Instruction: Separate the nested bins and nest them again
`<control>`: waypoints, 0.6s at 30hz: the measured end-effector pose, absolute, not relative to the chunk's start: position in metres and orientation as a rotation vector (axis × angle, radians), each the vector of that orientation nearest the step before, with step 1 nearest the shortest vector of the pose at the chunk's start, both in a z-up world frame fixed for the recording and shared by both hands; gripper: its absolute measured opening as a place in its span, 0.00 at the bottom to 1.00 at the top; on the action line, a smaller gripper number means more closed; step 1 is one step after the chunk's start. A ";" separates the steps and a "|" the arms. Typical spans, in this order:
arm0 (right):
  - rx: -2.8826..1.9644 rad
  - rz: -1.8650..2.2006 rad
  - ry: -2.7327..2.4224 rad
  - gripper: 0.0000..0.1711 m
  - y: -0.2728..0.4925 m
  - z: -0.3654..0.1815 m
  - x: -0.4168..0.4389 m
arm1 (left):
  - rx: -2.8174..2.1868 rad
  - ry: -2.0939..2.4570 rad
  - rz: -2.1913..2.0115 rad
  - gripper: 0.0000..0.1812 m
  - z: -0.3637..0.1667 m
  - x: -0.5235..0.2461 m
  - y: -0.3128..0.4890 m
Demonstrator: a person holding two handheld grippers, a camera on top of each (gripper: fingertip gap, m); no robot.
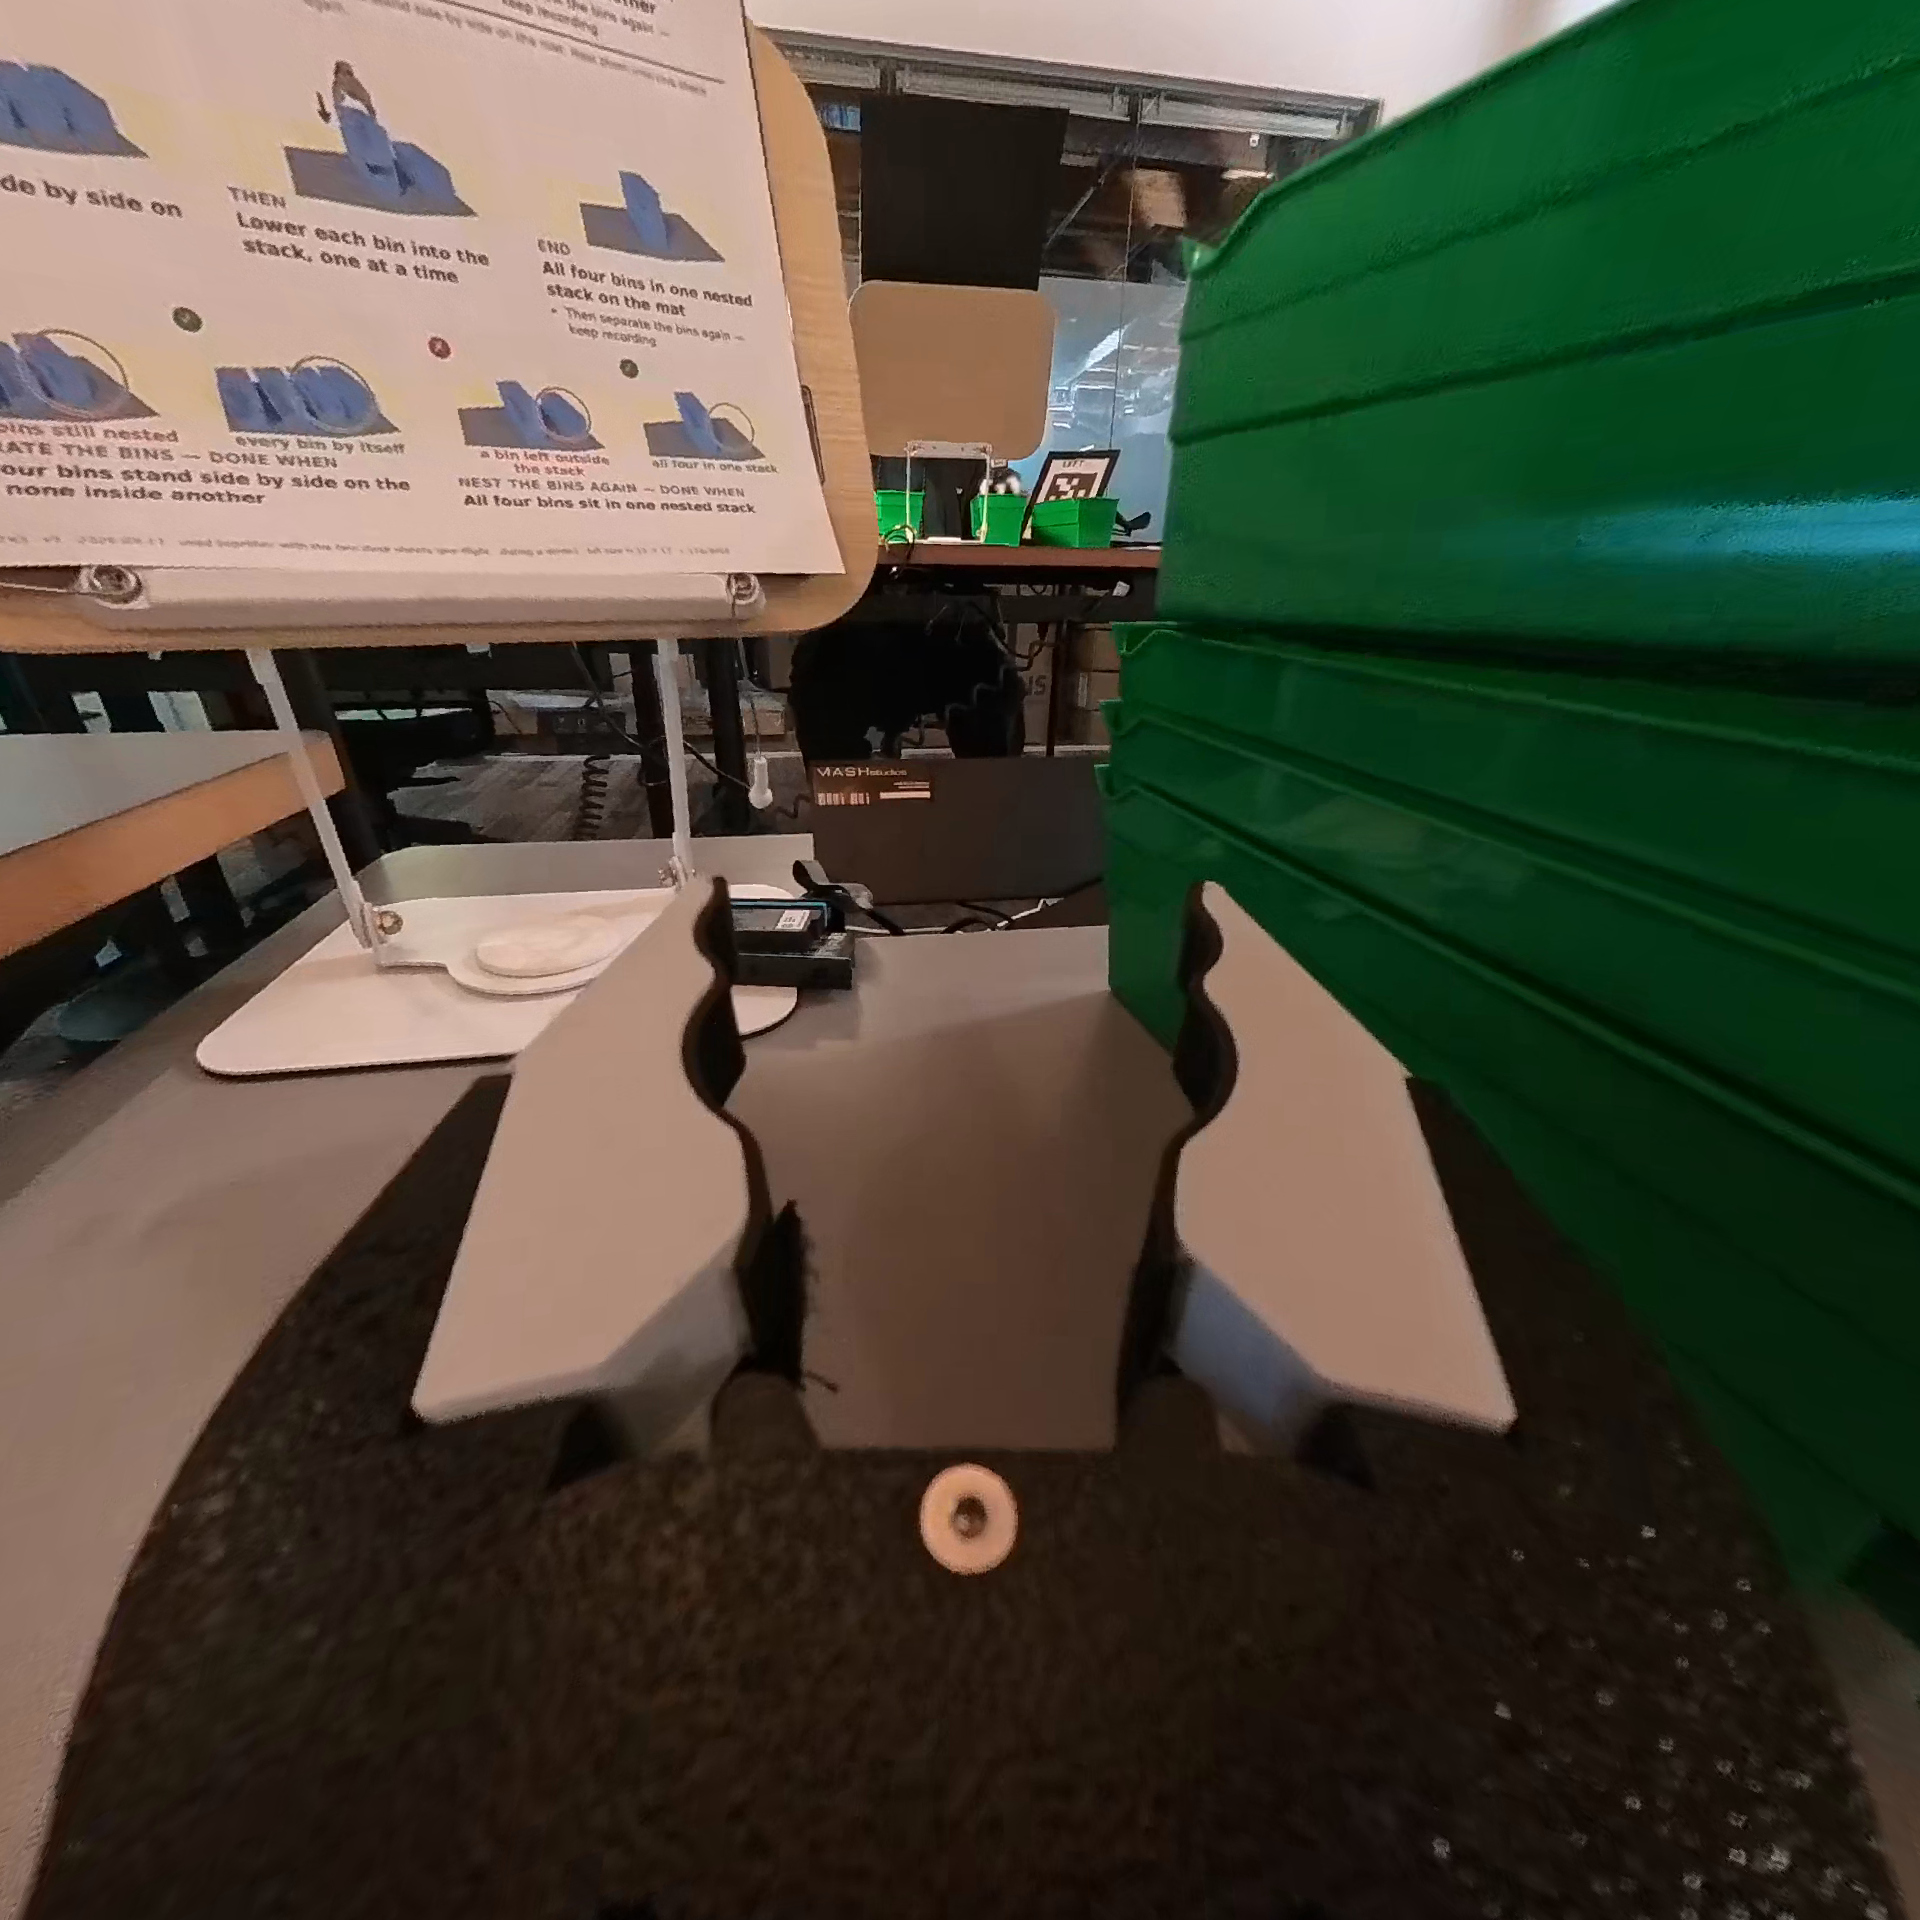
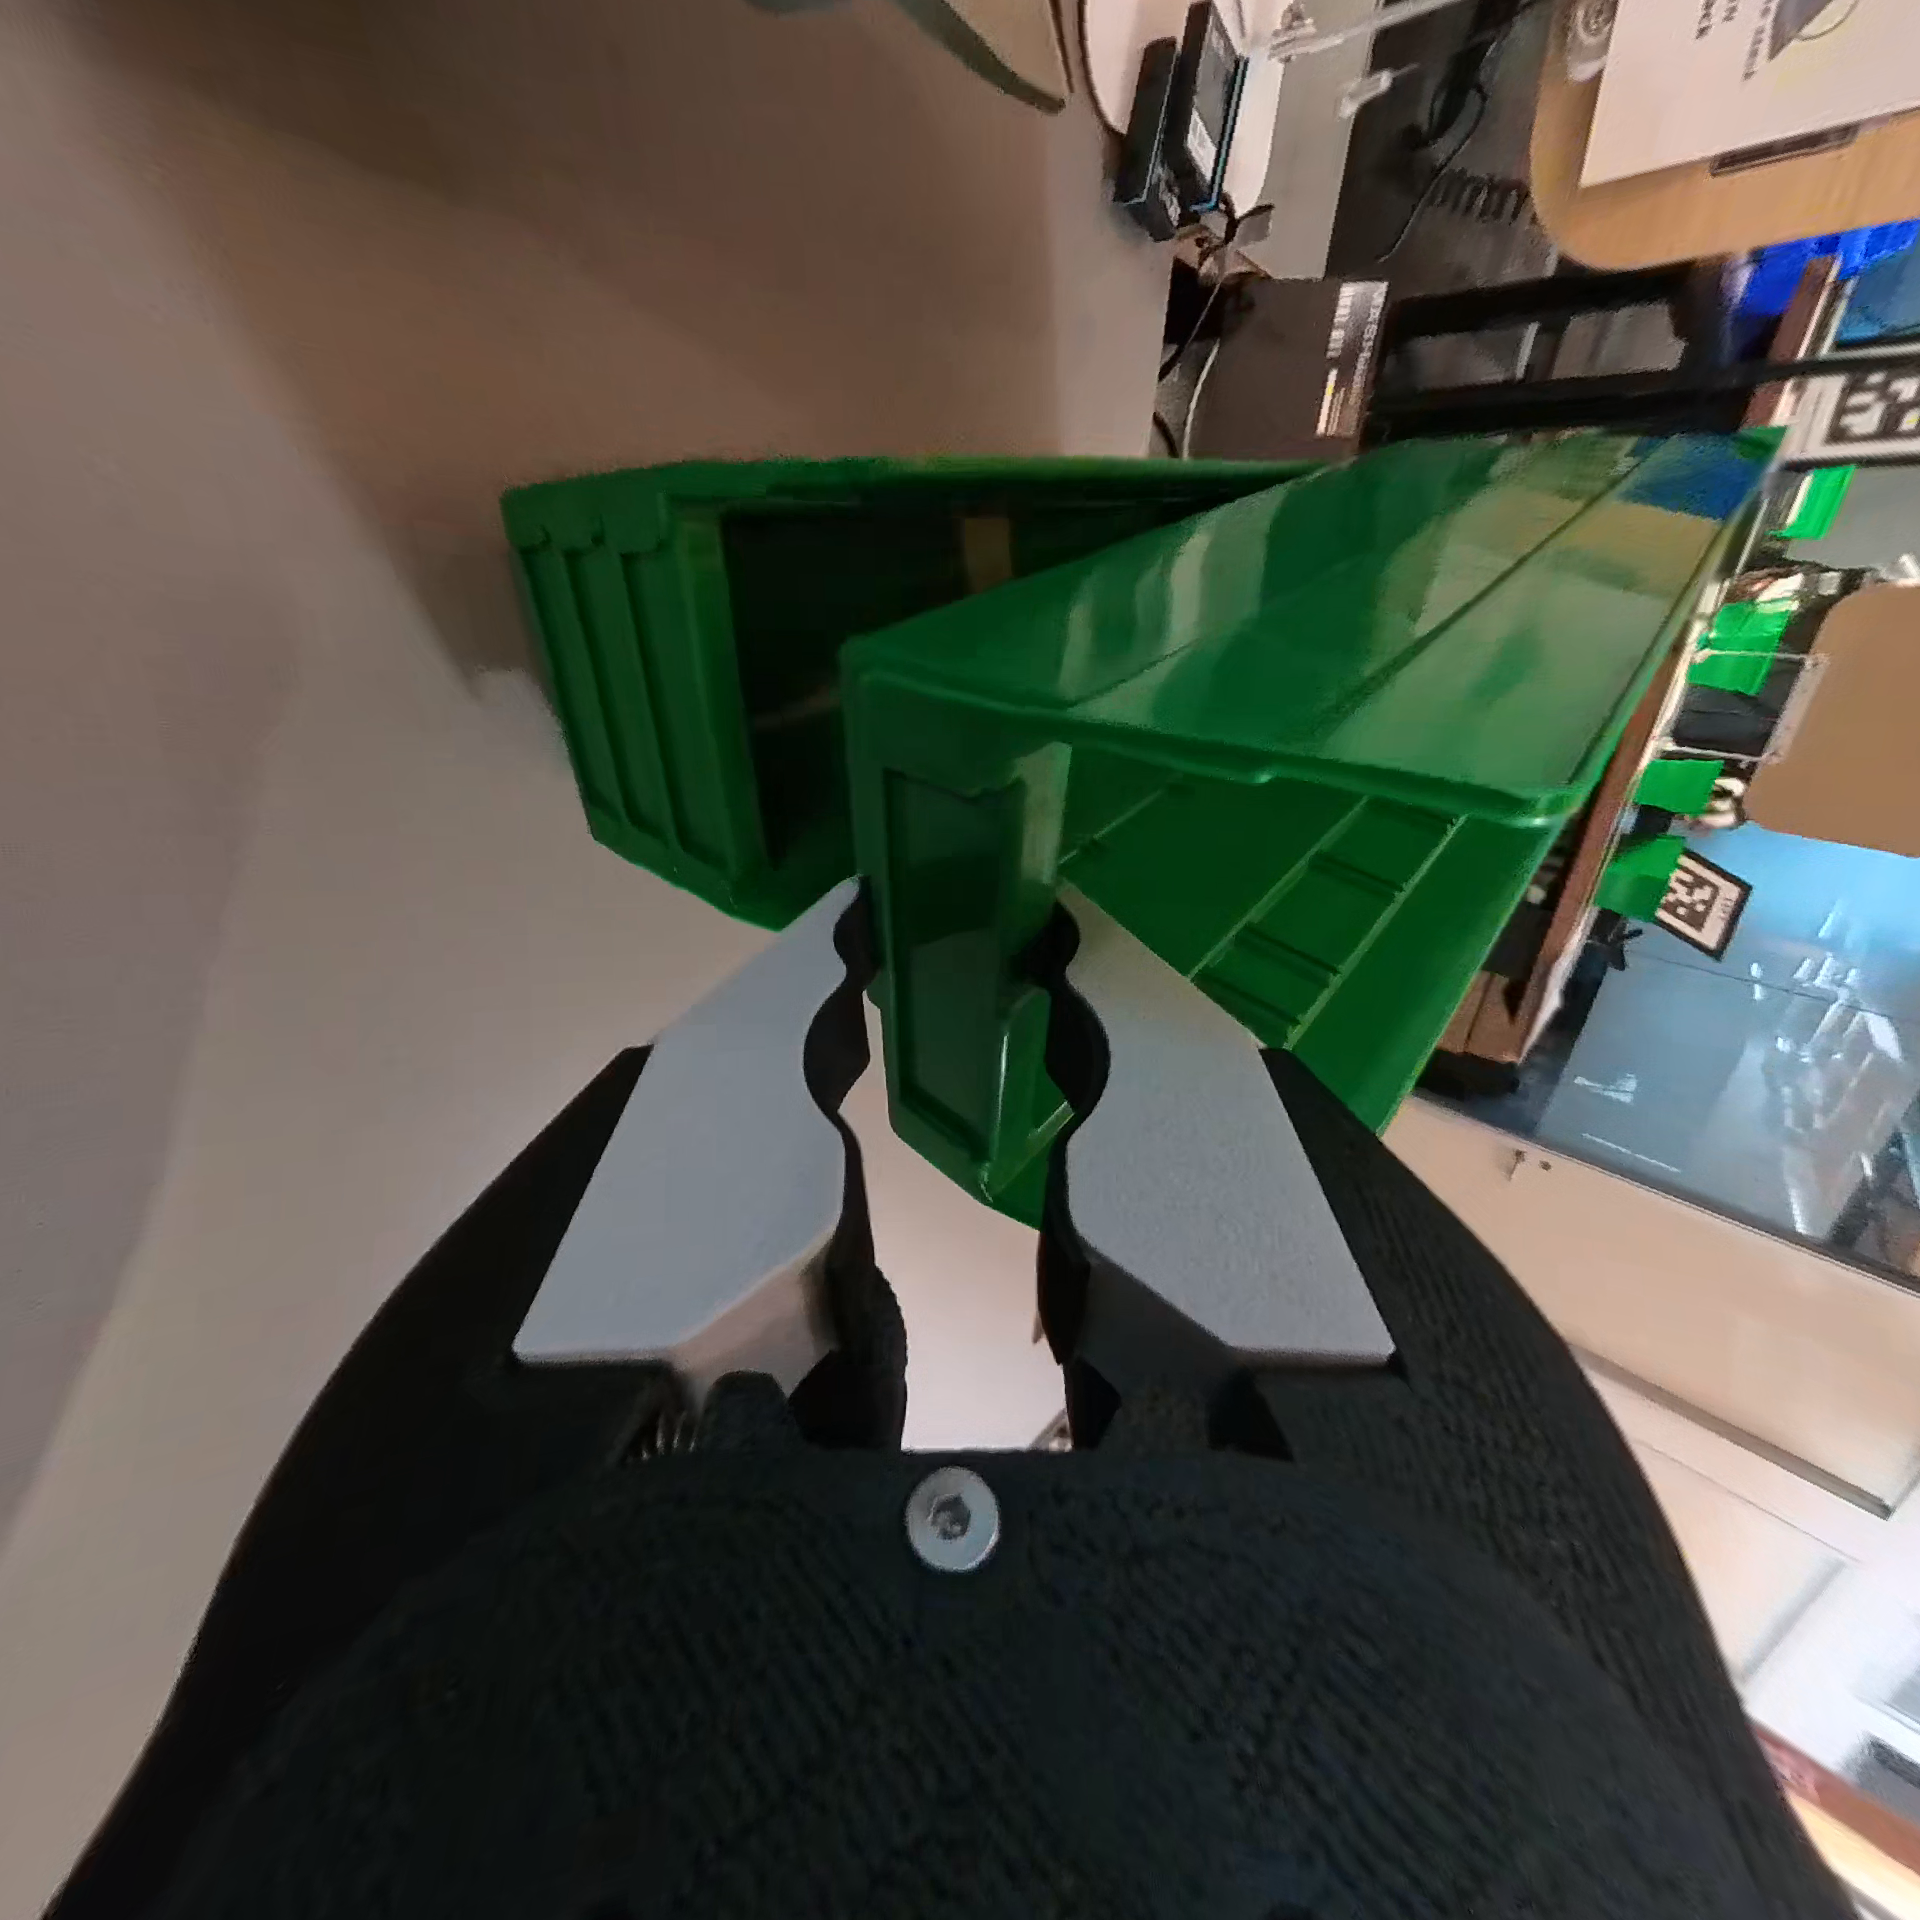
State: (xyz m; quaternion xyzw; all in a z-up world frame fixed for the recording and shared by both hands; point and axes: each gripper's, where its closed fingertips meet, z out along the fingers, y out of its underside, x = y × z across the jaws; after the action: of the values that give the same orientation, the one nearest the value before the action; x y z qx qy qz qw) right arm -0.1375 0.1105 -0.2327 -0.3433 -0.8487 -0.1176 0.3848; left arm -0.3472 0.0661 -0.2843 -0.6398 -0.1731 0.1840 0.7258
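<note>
Pinching the end wall of a lifted green bin [image 2: 1226, 790], the right gripper [image 2: 961, 1039] holds it tilted, long axis running away from the camera. Beyond it, the remaining nested stack [image 2: 644, 675] rests on the table. The left gripper [image 1: 961, 1029], spread and empty, waits beside the stack. Held by one end, the bin could twist or slip.

green bins [image 1: 1558, 727] cut off at right edge, blurred

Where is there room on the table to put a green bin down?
Bare grey tabletop lies left of the green bin stack, in front of the white stand base. The open left gripper hovers there. It's crowded by the stack and the black box.
</note>
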 end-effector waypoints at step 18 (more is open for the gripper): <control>-0.941 -0.442 -2.177 0.16 0.101 -0.245 -0.158 | -1.374 -0.403 0.386 0.46 -0.277 -0.349 0.060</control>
State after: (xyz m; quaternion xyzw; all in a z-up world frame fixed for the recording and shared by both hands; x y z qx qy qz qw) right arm -0.1575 0.1011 -0.2454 -0.3646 -0.8429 -0.1713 0.3566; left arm -0.3491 0.0599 -0.2768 -0.6258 -0.1835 0.1758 0.7374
